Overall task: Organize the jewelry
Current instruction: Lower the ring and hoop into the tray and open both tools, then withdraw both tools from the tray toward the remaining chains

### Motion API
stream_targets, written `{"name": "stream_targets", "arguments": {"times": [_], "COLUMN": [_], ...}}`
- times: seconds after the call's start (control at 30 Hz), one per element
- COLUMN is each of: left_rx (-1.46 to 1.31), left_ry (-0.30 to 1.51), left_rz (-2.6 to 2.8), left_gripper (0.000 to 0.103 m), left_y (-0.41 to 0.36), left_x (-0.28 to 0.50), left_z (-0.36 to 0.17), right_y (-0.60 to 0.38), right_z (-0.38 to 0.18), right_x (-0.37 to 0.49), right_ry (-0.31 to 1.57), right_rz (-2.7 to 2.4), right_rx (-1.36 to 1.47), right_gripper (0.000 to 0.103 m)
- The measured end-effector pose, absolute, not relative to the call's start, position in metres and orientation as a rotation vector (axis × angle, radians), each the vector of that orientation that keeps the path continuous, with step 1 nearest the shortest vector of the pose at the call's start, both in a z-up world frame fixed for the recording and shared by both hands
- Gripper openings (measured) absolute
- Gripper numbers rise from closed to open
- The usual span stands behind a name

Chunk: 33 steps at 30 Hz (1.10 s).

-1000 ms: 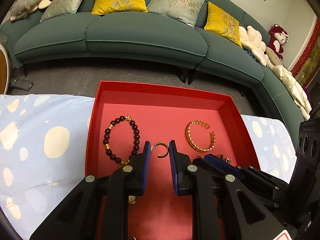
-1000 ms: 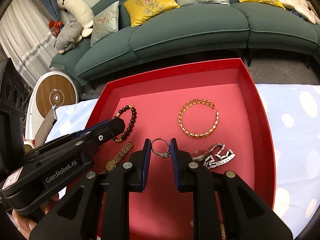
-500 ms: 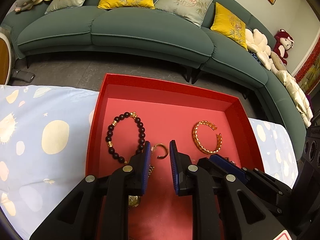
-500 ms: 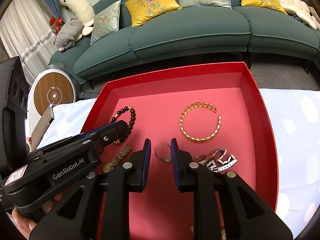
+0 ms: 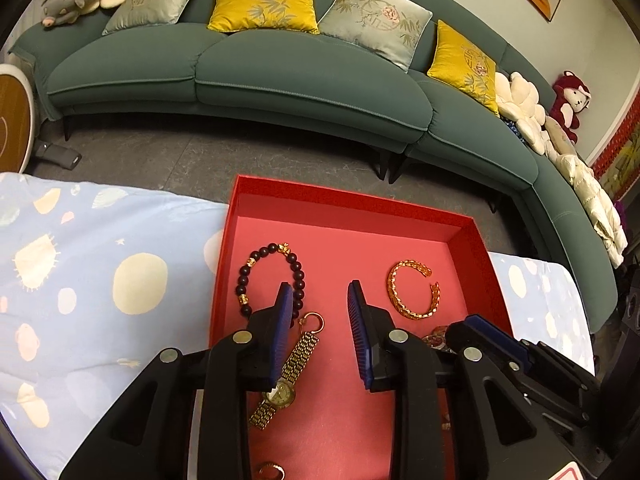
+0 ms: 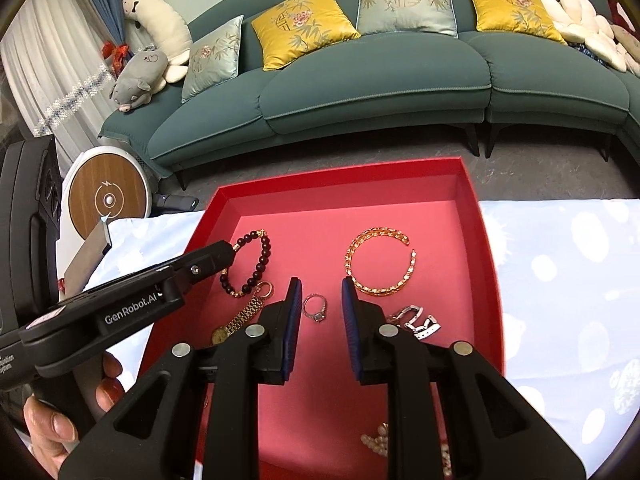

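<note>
- Your left gripper (image 5: 318, 296) hangs over the near left part of the red tray (image 5: 348, 196). Its jaws have just been opening and stand apart with nothing pressed between the pads; the gold ring (image 5: 313, 321) lies on the tray floor below the gap, touching the top of the gold watch (image 5: 285, 380).
- Your right gripper (image 6: 318, 292) hovers mid-tray, jaws parted a little, pinching nothing. The silver ring (image 6: 315, 307) lies flat on the floor in line with the gap.
- Already laid out apart from each other: bead bracelet (image 5: 272, 278) far left, gold chain bangle (image 5: 414, 290) far right. The silver watch band (image 6: 416, 320) sits just right of the right gripper.
- Judgement: the step in hand is spacing out the small rings. The gold ring sits too tight against the watch; consider nudging it clear.
- To lift a flat ring, come down steeply, straddle the band with both pads, close slowly. A ring is thin and slick; it may skate on the tray floor.
- Keep the two grippers from crossing; they work close together here.
- Pearls (image 6: 376, 440) and another small gold ring (image 5: 271, 471) wait at the near edge.
</note>
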<state>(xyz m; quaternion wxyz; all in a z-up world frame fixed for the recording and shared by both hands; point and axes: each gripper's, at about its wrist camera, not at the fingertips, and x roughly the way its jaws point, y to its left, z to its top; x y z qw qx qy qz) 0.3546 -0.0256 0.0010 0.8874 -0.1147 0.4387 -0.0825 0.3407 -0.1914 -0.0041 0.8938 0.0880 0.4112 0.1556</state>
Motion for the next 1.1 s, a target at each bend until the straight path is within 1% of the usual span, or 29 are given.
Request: {"name": "stream_targets", "arguments": {"times": [0.2, 0.37, 0.6, 0.67, 0.7, 0.73, 0.8, 0.87, 0.93, 0.97, 1.1], "left_rx": [-0.148, -0.135, -0.096, -0.054, -0.043, -0.036, -0.02, 0.003, 0.03, 0.035, 0.019], "left_ry": [0.852, 0.832, 0.802, 0.787, 0.778, 0.771, 0.763, 0.763, 0.767, 0.772, 0.815], "left_rz": [-0.133, -0.115, -0.106, -0.103, -0.098, -0.097, -0.102, -0.107, -0.101, -0.095, -0.091], "left_gripper": [0.026, 0.026, 0.026, 0.032, 0.04, 0.043, 0.043, 0.046, 0.053, 0.055, 0.065], "left_y": [-0.03, -0.029, -0.03, -0.033, -0.033, -0.034, -0.034, -0.033, -0.032, -0.031, -0.026], "left_x": [0.33, 0.303, 0.257, 0.24, 0.231, 0.224, 0.207, 0.191, 0.175, 0.168, 0.151], "left_z": [0.026, 0.046, 0.075, 0.082, 0.085, 0.087, 0.09, 0.089, 0.084, 0.08, 0.065], "right_y": [-0.199, -0.206, -0.207, -0.204, -0.203, -0.203, -0.203, -0.204, -0.208, -0.209, -0.209], "right_z": [0.021, 0.048, 0.078, 0.081, 0.082, 0.082, 0.081, 0.077, 0.07, 0.067, 0.043], "right_x": [0.317, 0.293, 0.237, 0.218, 0.21, 0.2, 0.181, 0.165, 0.15, 0.143, 0.12], "right_ry": [0.819, 0.794, 0.779, 0.782, 0.781, 0.779, 0.774, 0.79, 0.808, 0.815, 0.844], "right_rz": [0.304, 0.285, 0.311, 0.328, 0.333, 0.337, 0.338, 0.351, 0.36, 0.358, 0.346], "right_rx": [0.147, 0.113, 0.088, 0.062, 0.052, 0.042, 0.035, 0.051, 0.088, 0.098, 0.131], "right_gripper": [0.021, 0.021, 0.023, 0.023, 0.025, 0.028, 0.028, 0.029, 0.03, 0.031, 0.042]}}
